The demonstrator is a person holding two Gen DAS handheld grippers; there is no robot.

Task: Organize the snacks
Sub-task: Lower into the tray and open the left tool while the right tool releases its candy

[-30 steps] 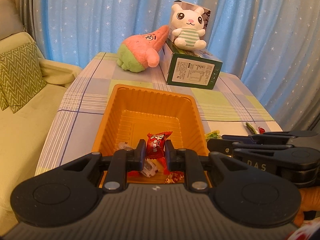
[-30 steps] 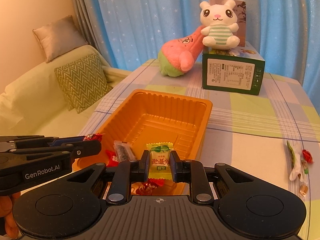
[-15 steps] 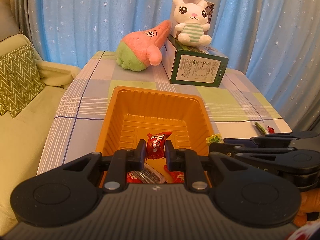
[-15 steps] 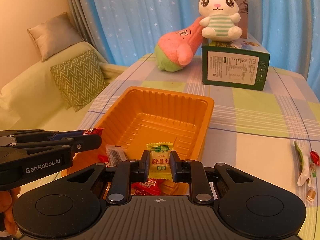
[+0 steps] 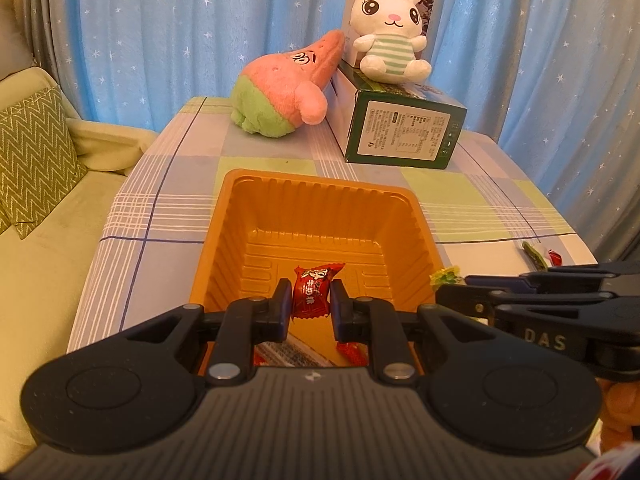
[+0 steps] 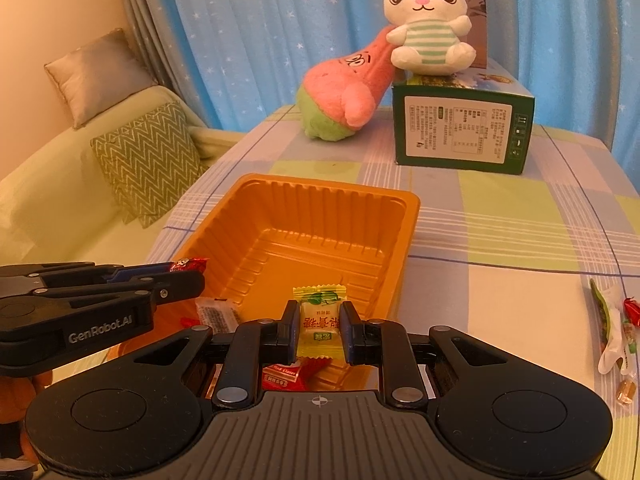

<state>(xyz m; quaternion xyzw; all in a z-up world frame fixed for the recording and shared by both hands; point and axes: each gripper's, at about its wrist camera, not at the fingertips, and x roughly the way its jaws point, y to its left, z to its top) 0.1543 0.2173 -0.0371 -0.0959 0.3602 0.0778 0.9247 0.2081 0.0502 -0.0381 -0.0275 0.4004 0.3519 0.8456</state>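
1. Orange tray (image 5: pixel 316 216): one, beyond both pairs of fingers; two plush toys (image 6: pixel 428 28), one green box (image 6: pixel 460 128).
2. Left gripper (image 5: pixel 310 300) is clamped on one red candy (image 5: pixel 314 290); right gripper (image 6: pixel 320 326) is clamped on one yellow candy (image 6: pixel 320 322), both over the tray's near end.
3. Both have moved forward and lower than a second ago.
4. Lettering: "GenRobot.AI", "DAS".
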